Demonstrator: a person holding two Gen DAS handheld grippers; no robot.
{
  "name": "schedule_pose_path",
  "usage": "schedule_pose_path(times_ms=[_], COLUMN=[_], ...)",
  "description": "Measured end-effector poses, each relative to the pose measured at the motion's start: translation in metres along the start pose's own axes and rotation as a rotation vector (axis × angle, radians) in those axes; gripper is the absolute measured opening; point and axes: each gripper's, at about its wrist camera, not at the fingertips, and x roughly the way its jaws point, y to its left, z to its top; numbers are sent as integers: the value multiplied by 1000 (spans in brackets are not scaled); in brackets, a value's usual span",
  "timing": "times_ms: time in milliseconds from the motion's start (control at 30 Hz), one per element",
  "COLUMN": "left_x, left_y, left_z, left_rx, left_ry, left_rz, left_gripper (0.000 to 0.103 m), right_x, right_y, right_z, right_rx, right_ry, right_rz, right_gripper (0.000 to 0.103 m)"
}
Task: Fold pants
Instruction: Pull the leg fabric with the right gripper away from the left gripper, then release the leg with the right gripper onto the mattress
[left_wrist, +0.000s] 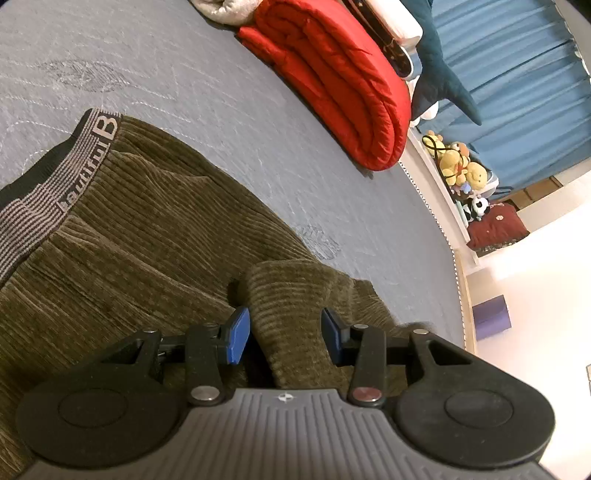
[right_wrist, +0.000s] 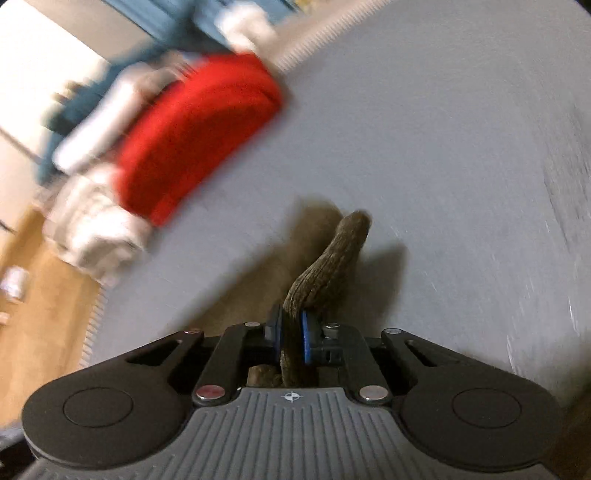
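Observation:
Olive-green corduroy pants (left_wrist: 122, 236) lie on the grey mattress (left_wrist: 207, 92), their grey striped waistband (left_wrist: 55, 192) at the left. My left gripper (left_wrist: 286, 332) is open, its blue pads either side of a raised fold of the pants (left_wrist: 291, 291). In the blurred right wrist view my right gripper (right_wrist: 291, 332) is shut on a strip of the pants (right_wrist: 332, 258), which stands up above the mattress (right_wrist: 443, 147).
A rolled red quilt (left_wrist: 340, 74) lies at the far side of the mattress; it also shows in the right wrist view (right_wrist: 192, 147). Soft toys (left_wrist: 458, 166) and blue curtains (left_wrist: 517, 92) are beyond the bed edge. White bedding (right_wrist: 96, 229) lies next to the quilt.

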Motion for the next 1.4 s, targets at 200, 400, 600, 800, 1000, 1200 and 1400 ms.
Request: schedule_pose_path(times_ms=[200, 400, 600, 800, 1000, 1200, 1400], left_x=[1, -1, -1, 2, 5, -9, -34], left_y=[1, 3, 3, 1, 5, 13, 19], left_z=[1, 3, 3, 1, -2, 0, 5], left_rx=[7, 14, 37, 80, 152, 193, 226], left_ry=[3, 10, 33, 50, 75, 71, 54], left_rz=[3, -8, -18, 18, 85, 115, 110], left_gripper=[47, 47, 47, 47, 47, 47, 47], right_x=[-80, -162, -152, -149, -150, -161, -174], right_y=[-11, -98, -210, -219, -186, -129, -55], right_z=[54, 77, 84, 81, 83, 83, 68], right_rx=[18, 197, 379, 313, 229, 53, -220], right_ry=[-379, -915, -683, -610, -600, -571, -507], right_rz=[135, -405, -699, -674, -595, -514, -463], right_gripper=[10, 11, 31, 41, 45, 53, 53])
